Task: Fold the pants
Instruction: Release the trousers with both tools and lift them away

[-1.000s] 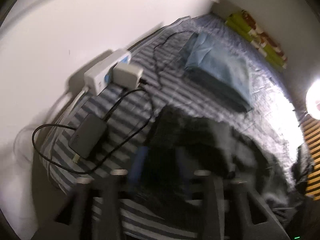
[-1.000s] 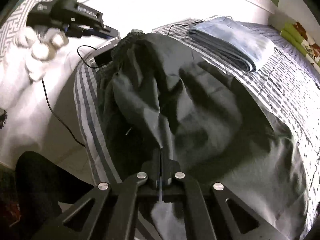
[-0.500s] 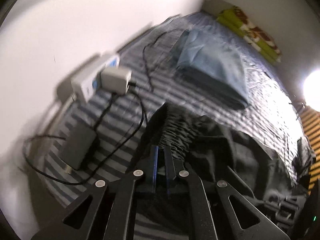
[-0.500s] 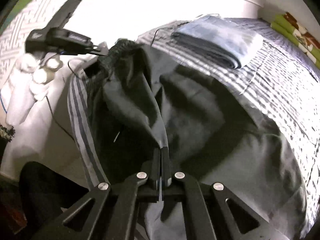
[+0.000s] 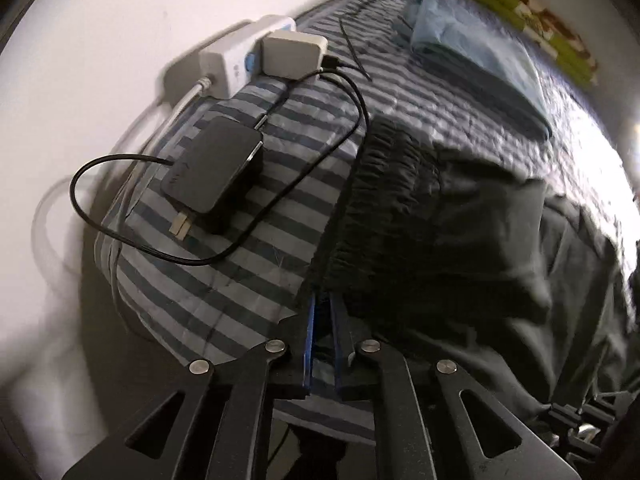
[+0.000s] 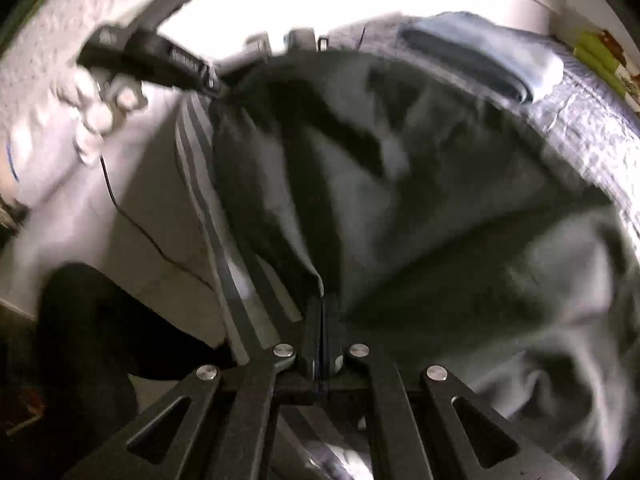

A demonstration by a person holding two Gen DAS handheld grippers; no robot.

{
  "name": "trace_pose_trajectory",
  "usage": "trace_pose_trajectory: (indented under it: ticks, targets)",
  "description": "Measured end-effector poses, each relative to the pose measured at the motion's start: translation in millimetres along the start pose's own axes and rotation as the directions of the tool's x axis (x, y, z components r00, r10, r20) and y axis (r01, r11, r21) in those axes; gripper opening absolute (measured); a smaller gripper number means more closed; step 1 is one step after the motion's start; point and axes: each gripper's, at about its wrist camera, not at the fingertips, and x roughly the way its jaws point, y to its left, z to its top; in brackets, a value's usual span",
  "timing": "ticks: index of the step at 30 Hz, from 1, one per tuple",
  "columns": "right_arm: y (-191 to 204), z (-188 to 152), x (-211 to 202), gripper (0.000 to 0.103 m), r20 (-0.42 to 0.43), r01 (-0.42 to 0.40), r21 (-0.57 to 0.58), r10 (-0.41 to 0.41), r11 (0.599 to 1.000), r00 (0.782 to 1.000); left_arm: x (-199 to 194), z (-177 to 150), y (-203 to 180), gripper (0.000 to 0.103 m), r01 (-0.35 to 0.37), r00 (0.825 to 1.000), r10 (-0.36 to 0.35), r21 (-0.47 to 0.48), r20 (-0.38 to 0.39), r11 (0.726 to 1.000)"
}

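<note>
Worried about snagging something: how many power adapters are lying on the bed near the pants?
2. A black adapter lies on the striped bedding, left of the waistband. A white one is plugged into the power strip at the edge. Others may be hidden.

right hand-held gripper (image 6: 322, 300) clamped on dark pants (image 6: 440, 220) over striped bedding (image 6: 200, 168), left hand-held gripper (image 6: 218, 88) at waistband

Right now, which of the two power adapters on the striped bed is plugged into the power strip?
The white adapter, plugged into the white power strip. The black adapter lies loose on the striped cover, prongs bare.
</note>
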Motion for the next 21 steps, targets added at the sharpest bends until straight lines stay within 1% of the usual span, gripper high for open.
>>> trace_pose_trajectory:
  ticks: [1, 3, 4, 5, 6, 7, 8, 9, 10, 11, 13, 15, 16, 17, 19, 20, 21]
  targets:
    - [0, -2, 3, 0.001, -0.004, 0.003, 0.004, -0.003, 1.0, 1.0, -4, 1, 0, 0.009, 0.0, 1.0, 0.0, 0.0, 0.004, 1.0]
    - [-2, -3, -2, 0.004, -0.005, -0.024, 0.007, 0.024, 1.0, 1.0, -22, 4, 1, 0.023, -0.017, 0.999, 0.017, -0.007, 0.036, 1.0]
    - [-4, -3, -7, 0.005, -0.007, -0.041, 0.012, 0.041, 0.999, 0.999, -33, 7, 1, 0.025, -0.038, 0.997, 0.039, -0.014, 0.073, 0.999]
    - [-6, -3, -13, 0.009, -0.003, -0.062, 0.018, 0.062, 0.998, 0.998, -48, 9, -1, 0.025, -0.037, 0.992, 0.039, -0.025, 0.122, 0.999]
    - [-8, -4, -22, 0.01, 0.01, -0.09, 0.022, 0.089, 0.996, 0.996, -57, 11, -6, 0.025, -0.013, 0.989, 0.017, -0.022, 0.15, 1.0]
    - [-11, -7, -34, 0.012, 0.036, -0.117, 0.028, 0.116, 0.993, 0.993, -65, 12, -15, 0.025, 0.014, 0.985, -0.013, -0.004, 0.172, 1.0]
    - [-17, -11, -46, 0.013, 0.067, -0.135, 0.042, 0.132, 0.99, 0.989, -71, 12, -33, 0.025, 0.026, 0.982, -0.035, 0.049, 0.188, 0.998]
    - [-26, -16, -59, 0.014, 0.097, -0.146, 0.063, 0.139, 0.987, 0.985, -72, 10, -49, 0.025, 0.021, 0.98, -0.04, 0.096, 0.195, 0.995]
    - [-40, -24, -74, 0.014, 0.124, -0.142, 0.096, 0.13, 0.985, 0.984, -71, 8, -66, 0.025, 0.025, 0.98, -0.05, 0.134, 0.191, 0.991]
    - [-54, -33, -85, 0.014, 0.14, -0.127, 0.127, 0.11, 0.984, 0.984, -67, 7, -82, 0.025, 0.058, 0.981, -0.087, 0.167, 0.174, 0.984]
    - [-90, -63, -114, 0.014, 0.156, -0.053, 0.2, 0.022, 0.978, 0.988, -63, -3, -111, 0.025, 0.126, 0.978, -0.158, 0.217, 0.139, 0.968]
    - [-122, -98, -138, 0.014, 0.136, 0.032, 0.281, -0.073, 0.959, 0.988, -62, -19, -146, 0.025, 0.173, 0.969, -0.215, 0.295, 0.119, 0.94]
    - [-139, -118, -151, 0.014, 0.123, 0.067, 0.334, -0.114, 0.94, 0.986, -63, -30, -162, 0.025, 0.192, 0.965, -0.239, 0.341, 0.103, 0.92]
    - [-156, -142, -165, 0.014, 0.109, 0.09, 0.399, -0.144, 0.913, 0.984, -61, -42, -183, 0.025, 0.216, 0.96, -0.266, 0.387, 0.082, 0.896]
    - [-185, -191, -190, 0.014, 0.074, 0.125, 0.525, -0.192, 0.842, 0.979, -58, -67, -216, 0.025, 0.257, 0.953, -0.301, 0.462, 0.024, 0.849]
    - [-194, -211, -198, 0.014, 0.061, 0.145, 0.566, -0.216, 0.812, 0.975, -58, -83, -237, 0.025, 0.272, 0.951, -0.311, 0.51, -0.009, 0.816]
    - [-202, -230, -208, 0.014, 0.045, 0.171, 0.602, -0.247, 0.78, 0.968, -57, -96, -251, 0.026, 0.273, 0.95, -0.31, 0.548, -0.027, 0.79]
